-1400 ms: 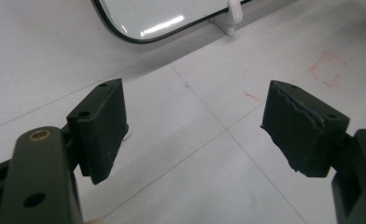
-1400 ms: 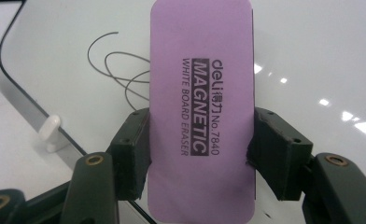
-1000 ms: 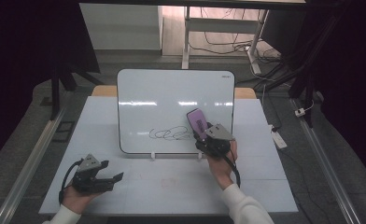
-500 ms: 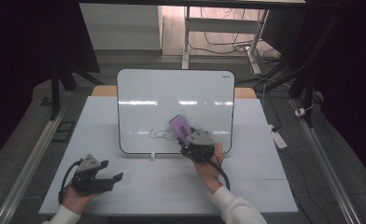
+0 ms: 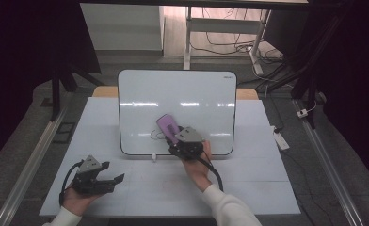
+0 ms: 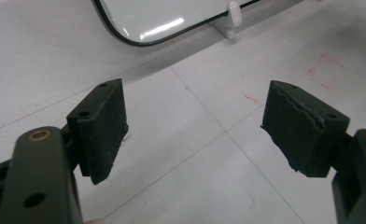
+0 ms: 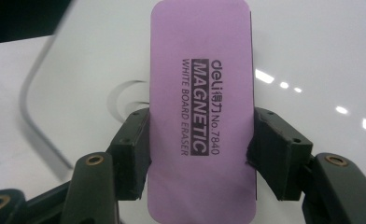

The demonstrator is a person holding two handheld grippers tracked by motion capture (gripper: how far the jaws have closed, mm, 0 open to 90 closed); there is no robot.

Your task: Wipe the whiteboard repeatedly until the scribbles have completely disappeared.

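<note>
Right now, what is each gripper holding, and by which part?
Right gripper clamps the purple eraser by its long sides, near the lower end. Left gripper holds nothing.

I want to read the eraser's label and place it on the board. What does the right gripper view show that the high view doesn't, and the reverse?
Right gripper view: the print on the purple eraser reads "deli MAGNETIC WHITE BOARD ERASER No.7840", with a pad pressed on each long edge. High view: the left gripper resting open on the table, and the whole whiteboard. Both: the right gripper clamping the eraser over the board's lower part, beside a faint pen mark.
</note>
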